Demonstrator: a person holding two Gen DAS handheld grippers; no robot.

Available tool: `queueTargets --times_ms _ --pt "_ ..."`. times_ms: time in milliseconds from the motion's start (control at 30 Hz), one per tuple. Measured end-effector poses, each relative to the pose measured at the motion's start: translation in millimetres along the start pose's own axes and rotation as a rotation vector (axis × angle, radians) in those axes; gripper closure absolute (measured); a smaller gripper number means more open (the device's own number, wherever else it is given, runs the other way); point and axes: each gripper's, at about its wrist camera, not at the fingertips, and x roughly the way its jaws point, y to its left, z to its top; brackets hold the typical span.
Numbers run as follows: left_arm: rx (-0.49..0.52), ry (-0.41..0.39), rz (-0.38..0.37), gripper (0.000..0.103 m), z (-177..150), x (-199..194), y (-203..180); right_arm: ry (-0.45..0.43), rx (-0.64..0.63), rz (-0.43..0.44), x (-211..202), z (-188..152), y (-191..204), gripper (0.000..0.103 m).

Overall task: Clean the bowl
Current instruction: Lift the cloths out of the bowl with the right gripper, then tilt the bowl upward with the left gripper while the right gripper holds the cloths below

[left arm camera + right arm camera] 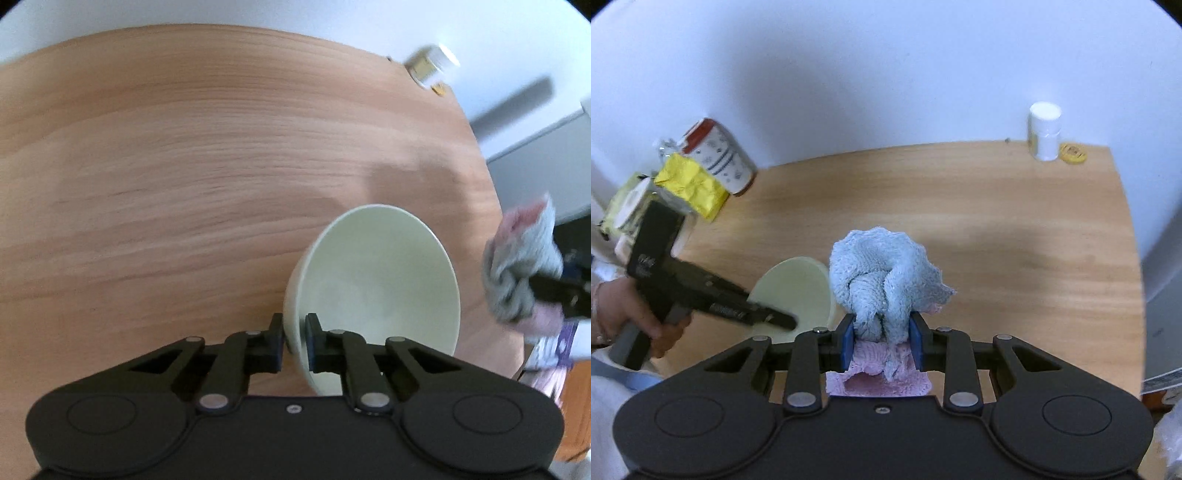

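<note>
**Bowl, pale green, held at rim; cloth, blue and pink, held in bunch**

While the left gripper [295, 334] pinches the wall of the bowl [373, 295] with one pad outside the rim and one inside, the bowl stands tilted on its side over the wooden table [184, 166], its mouth turned toward the right of the left wrist view. Bowl: round, smooth, glossy, pale green inside and out; interior plain with soft highlights. Its lower edge is cut off behind the gripper's black linkage, so contact with the table cannot be judged.

The right gripper [882, 341] is clamped on a cloth [882, 277], blue pads pressing either side of the bunch. Cloth: terry weave, nubbly, light blue on one face and pink on the other, twisted into a knot-like wad above the fingers, the pink part trailing beneath them. In the left wrist view the same wad appears blurred at the right edge, apart from the bowl.

In the right wrist view a hand [624, 314] grips the left tool's handle, hiding part of the bowl. Table: warm wood grain, rounded edge. At the far corner, a white-capped bottle [1045, 133] beside a small yellow disc [1072, 152]. At left, a patterned cylindrical tin [720, 158] and a crumpled yellow packet [690, 186], partly blurred.
</note>
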Motion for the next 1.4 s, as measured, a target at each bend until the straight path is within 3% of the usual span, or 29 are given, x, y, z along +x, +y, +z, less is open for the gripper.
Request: queueTargets --times_ms 200,333,433,633,767,900,1400 --pt "-0.257 -0.032 -0.035 0.093 -8 -7 17 0.009 0.028 0.057 11 -15 -6 0.069" --pt "-0.357 -0.057 -0.053 0.09 -15 -20 31 0.019 0.044 0.1 21 -28 -10 0.069" --pt "-0.461 -0.077 -0.115 0.09 -23 -25 41 0.031 0.069 0.125 26 -39 -17 0.069" --pt "-0.57 -0.165 -0.193 0.09 -30 -43 49 0.045 0.065 0.168 30 -43 -18 0.069" --pt "-0.603 -0.218 -0.235 0.089 -26 -53 42 0.043 0.021 0.215 31 -34 -5 0.069" --pt "-0.567 -0.272 -0.268 0.09 -20 -63 34 0.044 -0.08 0.213 37 -22 17 0.069" --pt "-0.474 -0.359 -0.283 0.09 -14 -85 13 0.062 -0.233 0.23 59 -7 82 0.069"
